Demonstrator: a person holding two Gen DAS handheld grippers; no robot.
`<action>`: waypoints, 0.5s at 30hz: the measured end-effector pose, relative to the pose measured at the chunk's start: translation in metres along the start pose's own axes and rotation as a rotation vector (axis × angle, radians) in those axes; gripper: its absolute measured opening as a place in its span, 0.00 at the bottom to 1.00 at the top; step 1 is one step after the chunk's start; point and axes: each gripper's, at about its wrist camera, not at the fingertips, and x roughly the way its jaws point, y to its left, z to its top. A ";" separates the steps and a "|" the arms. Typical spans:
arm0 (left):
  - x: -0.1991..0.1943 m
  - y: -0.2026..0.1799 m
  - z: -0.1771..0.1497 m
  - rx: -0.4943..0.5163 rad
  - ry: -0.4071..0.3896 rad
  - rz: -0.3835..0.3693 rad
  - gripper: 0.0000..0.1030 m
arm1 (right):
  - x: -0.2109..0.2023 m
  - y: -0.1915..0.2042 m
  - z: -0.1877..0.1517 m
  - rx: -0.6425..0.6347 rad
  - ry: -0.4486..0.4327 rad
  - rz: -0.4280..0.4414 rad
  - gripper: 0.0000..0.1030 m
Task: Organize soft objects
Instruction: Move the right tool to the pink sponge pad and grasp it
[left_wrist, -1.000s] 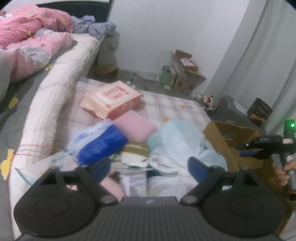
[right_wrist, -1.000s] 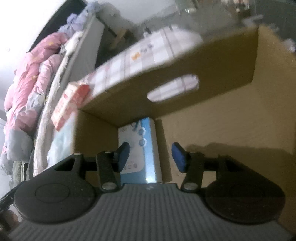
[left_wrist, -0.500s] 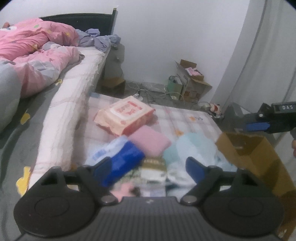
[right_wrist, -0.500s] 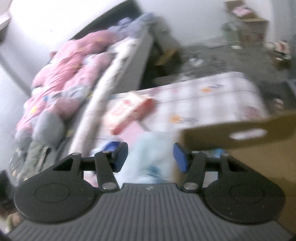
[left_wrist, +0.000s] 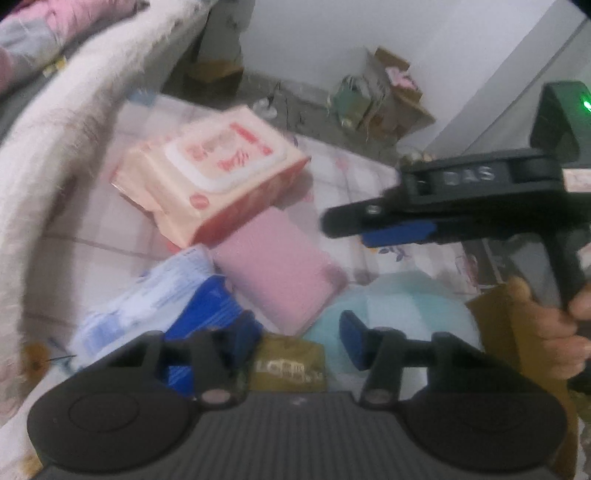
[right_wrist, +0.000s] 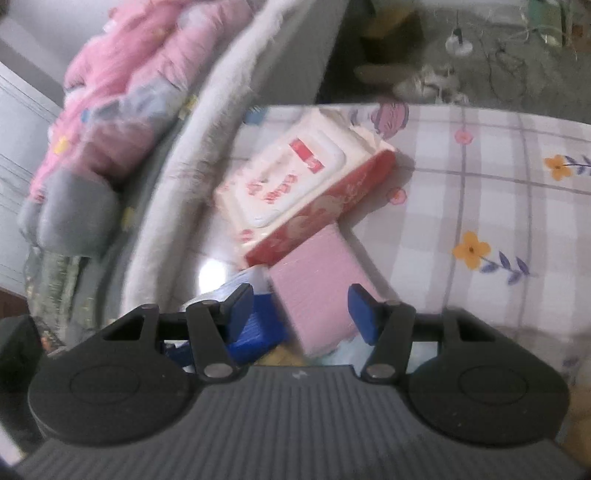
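A heap of soft packs is seen on a checked floral sheet beside a bed edge. A peach wet-wipe pack is lying at the far side, its corner touching a pink folded cloth. A blue-and-white pack is set just left of the cloth; a pale blue bag and an olive packet are nearer. The left gripper is closing over the heap, nothing pressed between its pads. The right gripper, half spread and empty, is held above the pink cloth by a hand. A cardboard box is glimpsed at the right
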 end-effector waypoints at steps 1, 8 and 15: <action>0.007 0.001 0.003 -0.009 0.018 0.008 0.49 | 0.013 -0.003 0.005 0.003 0.015 -0.005 0.55; 0.032 0.004 0.016 -0.037 0.065 -0.004 0.45 | 0.069 -0.024 0.016 0.029 0.093 0.002 0.54; 0.053 0.007 0.021 -0.087 0.112 -0.002 0.53 | 0.079 -0.033 0.018 0.041 0.107 0.013 0.52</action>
